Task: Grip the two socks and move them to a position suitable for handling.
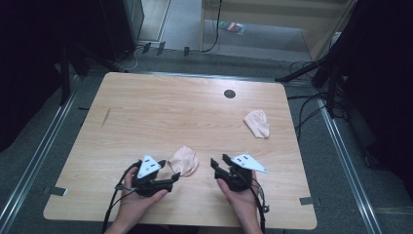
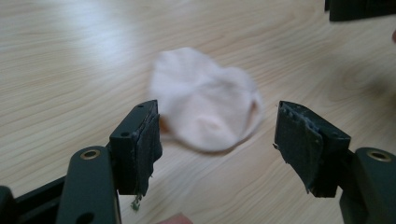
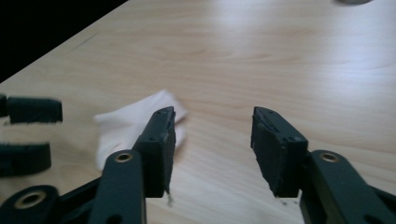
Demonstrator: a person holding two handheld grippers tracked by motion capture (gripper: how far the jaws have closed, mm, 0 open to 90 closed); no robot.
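Left gripper (image 1: 173, 178): we see its jaws apart, with nothing between them. In the left gripper view the gripper (image 2: 217, 135) points at a pale peach sock (image 2: 205, 100), bunched into a rounded lump just beyond the jaw tips. The left jaw's edge overlaps the sock's near edge; we cannot tell whether they touch.

Right gripper (image 1: 219, 160): jaws also apart and empty. In the right gripper view the gripper (image 3: 212, 140) points past the same sock (image 3: 128, 126), which lies to the left and is partly hidden behind the left jaw. At the left border of that view, two blurred black bars are the other gripper's jaws, cut off by the frame.

From the high view, the sock (image 1: 184, 161) lies on the wooden table (image 1: 160, 117) between the two grippers, nearer the left one. A second sock (image 1: 257, 123) of the same colour lies well apart, toward the table's far right side. A small dark round fitting (image 1: 229, 93) sits near the far edge.

Our forearms are cut off by the bottom edge. The surroundings are dark. We find no readable writing or labels anywhere.
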